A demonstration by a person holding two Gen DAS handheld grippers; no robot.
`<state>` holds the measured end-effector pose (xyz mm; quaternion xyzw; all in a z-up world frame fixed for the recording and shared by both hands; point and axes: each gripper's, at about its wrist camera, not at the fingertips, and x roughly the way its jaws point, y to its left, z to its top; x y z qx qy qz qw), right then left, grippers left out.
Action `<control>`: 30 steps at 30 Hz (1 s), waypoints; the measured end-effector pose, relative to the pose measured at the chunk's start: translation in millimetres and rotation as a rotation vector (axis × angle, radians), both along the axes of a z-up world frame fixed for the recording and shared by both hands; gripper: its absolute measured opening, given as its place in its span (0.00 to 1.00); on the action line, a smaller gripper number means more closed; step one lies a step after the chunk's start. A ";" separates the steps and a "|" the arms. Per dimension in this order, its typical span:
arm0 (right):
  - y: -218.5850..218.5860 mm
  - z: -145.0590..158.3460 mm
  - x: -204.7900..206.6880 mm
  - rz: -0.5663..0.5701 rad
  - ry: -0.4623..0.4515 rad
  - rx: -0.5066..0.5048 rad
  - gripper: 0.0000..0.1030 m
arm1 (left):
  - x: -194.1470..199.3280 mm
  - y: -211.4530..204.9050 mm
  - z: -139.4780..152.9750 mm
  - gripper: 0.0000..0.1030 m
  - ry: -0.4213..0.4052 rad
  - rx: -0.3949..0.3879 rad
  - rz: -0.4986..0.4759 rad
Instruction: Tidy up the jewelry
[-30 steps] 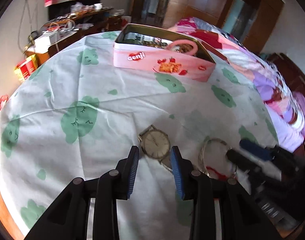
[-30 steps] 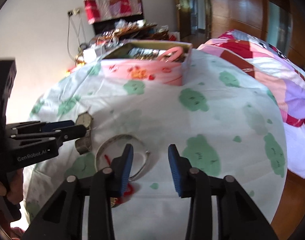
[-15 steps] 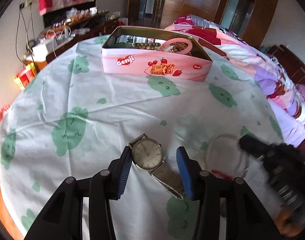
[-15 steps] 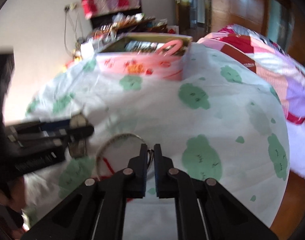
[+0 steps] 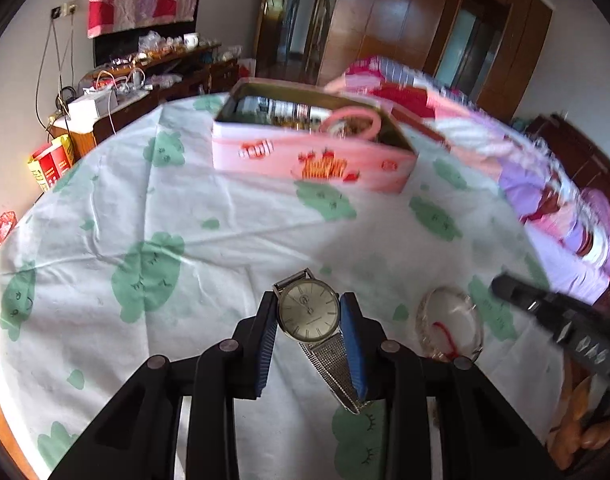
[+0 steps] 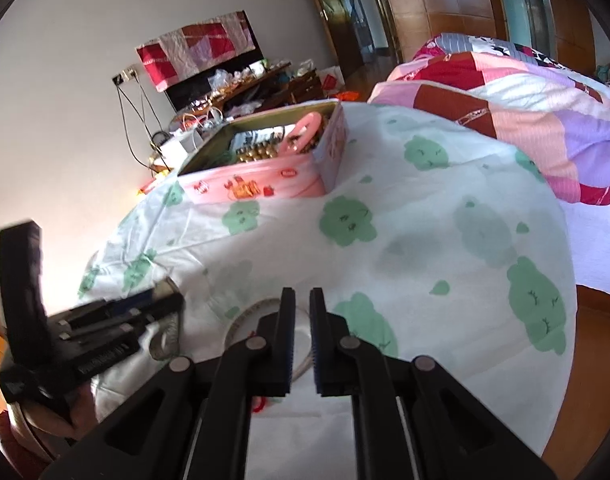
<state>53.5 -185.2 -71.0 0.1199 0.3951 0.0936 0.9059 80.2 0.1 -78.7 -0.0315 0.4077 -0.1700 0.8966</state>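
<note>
My left gripper (image 5: 308, 320) is shut on a silver wristwatch (image 5: 308, 310), gripping its round case, with the mesh strap (image 5: 333, 364) hanging below. A clear bangle (image 5: 451, 326) with a red thread lies on the cloth to its right. My right gripper (image 6: 301, 312) is nearly closed, its jaws a narrow gap apart, right over the bangle's rim (image 6: 241, 322); I cannot tell whether it grips it. A pink tin box (image 5: 305, 148) holding beads and a pink bangle stands at the far side; it also shows in the right wrist view (image 6: 261, 164).
The round table wears a white cloth with green prints (image 5: 145, 264). A bed with a patchwork quilt (image 6: 525, 120) lies to the right. A cluttered side cabinet (image 5: 137, 76) stands behind on the left. The left gripper shows in the right wrist view (image 6: 105, 336).
My left gripper closed on the watch case and lifted it. My right gripper closed from wide open over the bangle rim and both views tilted upward.
</note>
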 end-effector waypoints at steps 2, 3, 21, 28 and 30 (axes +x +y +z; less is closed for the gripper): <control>4.3 -3.6 0.9 0.012 0.018 -0.047 0.12 | -2.7 1.0 6.1 0.31 -0.038 0.005 0.005; 5.3 -6.2 0.3 0.018 0.025 -0.066 0.12 | -3.9 0.8 9.2 0.31 -0.056 0.011 0.005; 13.9 -22.9 17.3 0.086 0.102 -0.176 0.09 | -11.6 28.8 35.3 0.31 -0.166 -0.015 0.035; -17.9 7.0 11.1 0.032 0.002 0.062 0.08 | -10.8 37.9 36.0 0.31 -0.163 -0.030 0.061; -23.2 21.8 8.3 0.025 -0.045 0.073 0.08 | -9.9 36.9 34.5 0.31 -0.157 -0.035 0.060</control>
